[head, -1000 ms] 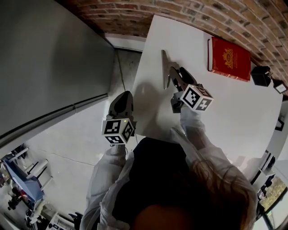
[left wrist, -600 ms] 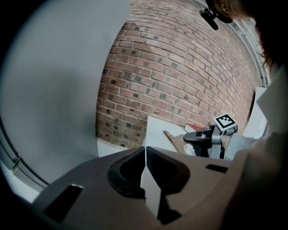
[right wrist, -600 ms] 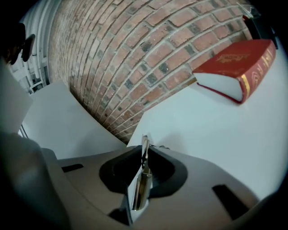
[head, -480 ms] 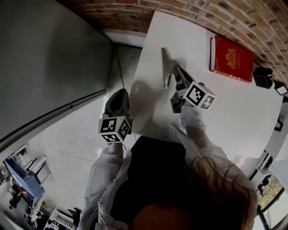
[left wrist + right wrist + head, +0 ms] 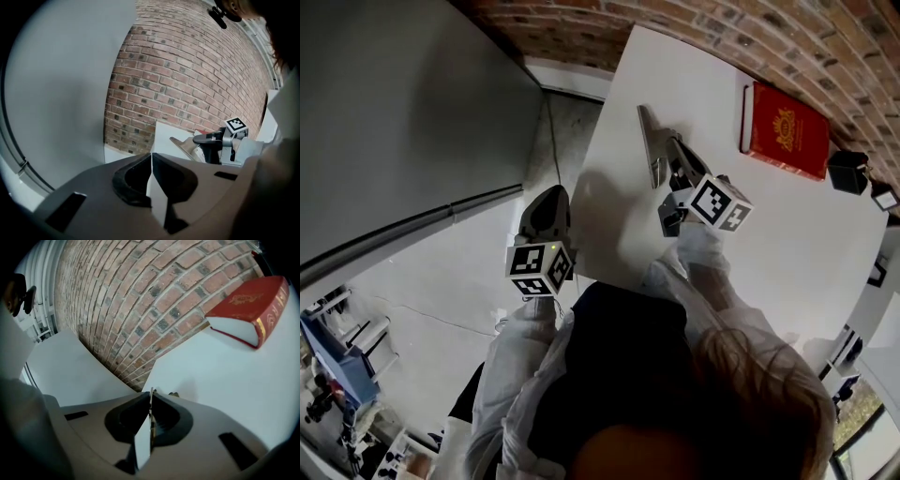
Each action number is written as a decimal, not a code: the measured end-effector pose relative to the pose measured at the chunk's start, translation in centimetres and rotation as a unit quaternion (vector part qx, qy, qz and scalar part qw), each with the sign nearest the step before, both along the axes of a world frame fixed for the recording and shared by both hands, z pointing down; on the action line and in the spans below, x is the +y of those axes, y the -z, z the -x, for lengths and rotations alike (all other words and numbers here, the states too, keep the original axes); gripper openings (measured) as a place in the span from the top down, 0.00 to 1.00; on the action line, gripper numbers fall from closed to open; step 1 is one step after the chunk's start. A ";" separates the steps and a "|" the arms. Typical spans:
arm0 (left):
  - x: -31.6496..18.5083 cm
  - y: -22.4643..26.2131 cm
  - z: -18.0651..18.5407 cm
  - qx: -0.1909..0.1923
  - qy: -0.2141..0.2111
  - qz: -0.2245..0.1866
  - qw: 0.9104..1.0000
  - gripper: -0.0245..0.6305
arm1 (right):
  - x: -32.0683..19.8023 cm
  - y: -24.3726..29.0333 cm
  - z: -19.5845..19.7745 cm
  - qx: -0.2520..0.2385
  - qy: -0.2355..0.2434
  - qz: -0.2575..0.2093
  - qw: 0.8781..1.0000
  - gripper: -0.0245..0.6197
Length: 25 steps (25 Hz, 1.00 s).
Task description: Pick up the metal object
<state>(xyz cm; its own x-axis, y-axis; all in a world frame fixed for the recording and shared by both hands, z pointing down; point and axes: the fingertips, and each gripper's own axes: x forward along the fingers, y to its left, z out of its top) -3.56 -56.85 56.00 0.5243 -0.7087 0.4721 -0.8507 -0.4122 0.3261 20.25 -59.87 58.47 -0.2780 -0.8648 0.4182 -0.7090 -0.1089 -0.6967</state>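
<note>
The metal object (image 5: 649, 136) is a thin grey angled plate standing on the white table (image 5: 787, 234) near its left edge. My right gripper (image 5: 675, 152) reaches in from the front. Its jaws have just been closing and now press on the plate's upright edge (image 5: 151, 401), which shows as a thin strip between them. My left gripper (image 5: 548, 199) hangs over the floor to the left of the table, shut with nothing in it (image 5: 151, 157). From the left gripper view the plate (image 5: 183, 144) and the right gripper (image 5: 206, 139) show side-on.
A red book (image 5: 784, 129) lies at the table's far right, also the red book (image 5: 248, 317) in the right gripper view. Small black items (image 5: 845, 171) sit at the right edge. A brick wall (image 5: 694, 28) runs behind the table; a grey panel (image 5: 403, 122) stands left.
The right gripper's jaws, open around the plate a second ago, have closed onto it. The left gripper has barely shifted.
</note>
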 end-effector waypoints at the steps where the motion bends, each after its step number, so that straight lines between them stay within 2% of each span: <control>1: 0.1 0.1 0.1 0.000 0.001 -0.002 1.000 0.93 | 0.1 0.2 0.0 0.002 0.001 -0.001 1.000 0.92; 13: 1.6 2.3 1.4 0.007 0.007 -0.025 1.000 0.93 | 1.5 3.9 0.0 0.058 0.000 -0.032 0.998 0.93; 19: 2.6 3.6 3.0 0.009 0.016 -0.064 0.998 0.93 | 2.8 6.9 0.3 0.080 0.001 -0.062 0.995 0.92; 25: 4.9 5.5 4.5 0.018 0.018 -0.073 0.997 0.93 | 5.4 9.8 1.4 0.094 -0.002 -0.086 0.992 0.93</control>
<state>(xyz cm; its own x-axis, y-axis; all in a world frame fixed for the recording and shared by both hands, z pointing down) -8.11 -51.92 50.55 0.5121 -0.7871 0.3438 -0.8547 -0.4271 0.2951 18.88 -54.51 48.65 -0.2053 -0.9290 0.3080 -0.8277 -0.0031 -0.5611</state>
